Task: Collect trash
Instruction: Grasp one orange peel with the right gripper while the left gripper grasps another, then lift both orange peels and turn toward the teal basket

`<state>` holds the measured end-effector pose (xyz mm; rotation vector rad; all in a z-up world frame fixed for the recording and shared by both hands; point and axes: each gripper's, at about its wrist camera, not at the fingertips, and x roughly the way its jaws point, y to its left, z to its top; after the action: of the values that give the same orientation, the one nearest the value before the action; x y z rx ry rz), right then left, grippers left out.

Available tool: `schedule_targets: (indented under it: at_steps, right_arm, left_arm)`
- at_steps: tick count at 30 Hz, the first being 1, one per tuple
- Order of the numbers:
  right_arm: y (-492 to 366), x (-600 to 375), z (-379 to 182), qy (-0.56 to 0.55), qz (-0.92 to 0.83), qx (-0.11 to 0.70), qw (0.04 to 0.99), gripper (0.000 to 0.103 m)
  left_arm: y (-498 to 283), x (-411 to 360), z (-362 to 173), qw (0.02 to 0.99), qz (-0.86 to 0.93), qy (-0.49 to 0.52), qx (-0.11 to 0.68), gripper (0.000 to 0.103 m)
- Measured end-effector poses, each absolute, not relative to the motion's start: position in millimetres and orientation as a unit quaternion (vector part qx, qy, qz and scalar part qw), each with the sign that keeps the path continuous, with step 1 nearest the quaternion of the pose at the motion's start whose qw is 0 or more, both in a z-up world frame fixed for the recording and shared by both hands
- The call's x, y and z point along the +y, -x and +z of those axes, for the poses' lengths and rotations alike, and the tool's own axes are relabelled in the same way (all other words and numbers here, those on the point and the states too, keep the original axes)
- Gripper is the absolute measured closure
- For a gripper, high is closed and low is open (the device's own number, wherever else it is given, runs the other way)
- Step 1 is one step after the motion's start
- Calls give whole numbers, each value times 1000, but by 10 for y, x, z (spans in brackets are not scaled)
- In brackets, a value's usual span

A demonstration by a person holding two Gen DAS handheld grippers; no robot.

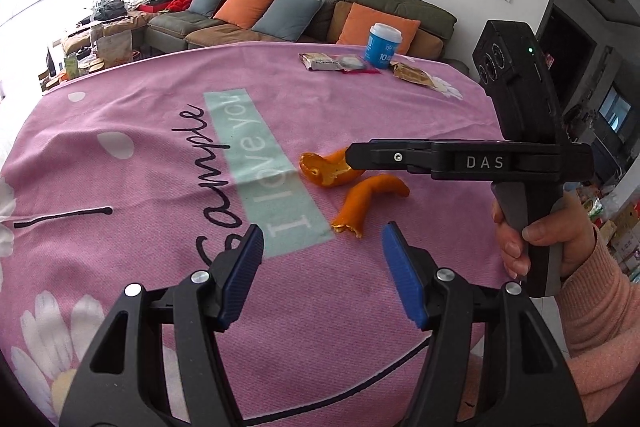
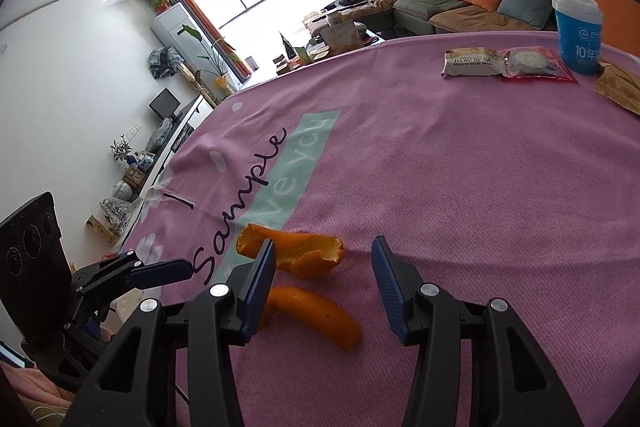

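Observation:
Two orange peels lie on the pink tablecloth (image 1: 140, 187). A curled peel (image 1: 326, 169) lies farther off and a long peel (image 1: 366, 203) nearer; in the right wrist view they are the curled peel (image 2: 302, 253) and the long peel (image 2: 320, 315). My left gripper (image 1: 322, 255) is open and empty, just short of the long peel. My right gripper (image 2: 322, 269) is open, low over both peels, its left finger (image 2: 260, 283) covering part of each. In the left wrist view it (image 1: 356, 157) reaches in from the right, over the curled peel.
At the far side of the table stand a blue cup (image 1: 382, 45) with a white lid, a grey snack wrapper (image 1: 320, 61), a red-edged clear packet (image 1: 354, 63) and a brown wrapper (image 1: 414, 74). A green sofa (image 1: 304, 7) with cushions stands behind.

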<state>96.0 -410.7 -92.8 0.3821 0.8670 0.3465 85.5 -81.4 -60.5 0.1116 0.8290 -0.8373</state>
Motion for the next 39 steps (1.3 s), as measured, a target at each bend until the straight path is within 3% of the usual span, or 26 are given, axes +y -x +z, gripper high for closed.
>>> schedule_targets:
  at_steps: [2,6,14,24,39]
  right_arm:
    - [-961,-4092,-940,-180,170,417,874,57]
    - [-976,-4097,-988,-181,175,425,869,77]
    - [-933,-4201,-953,-203,179,410,871,87]
    - [-938,-4338,-918,-227,177,398,871,88]
    - [-931,-4453,-912,-254,178,387,868,88]
  left_arm:
    - [-858,-841,-619,827,-397,-53,394,42]
    - [-872,-905,-648,823,-398,-58,401,45]
    - [-938,-1070,-722,813,-399,-69,418,59]
    - [-982,-1243,-775,803,-405,-80,429,80]
    - [-962,-1254,-775,805,-405,-77,426,89]
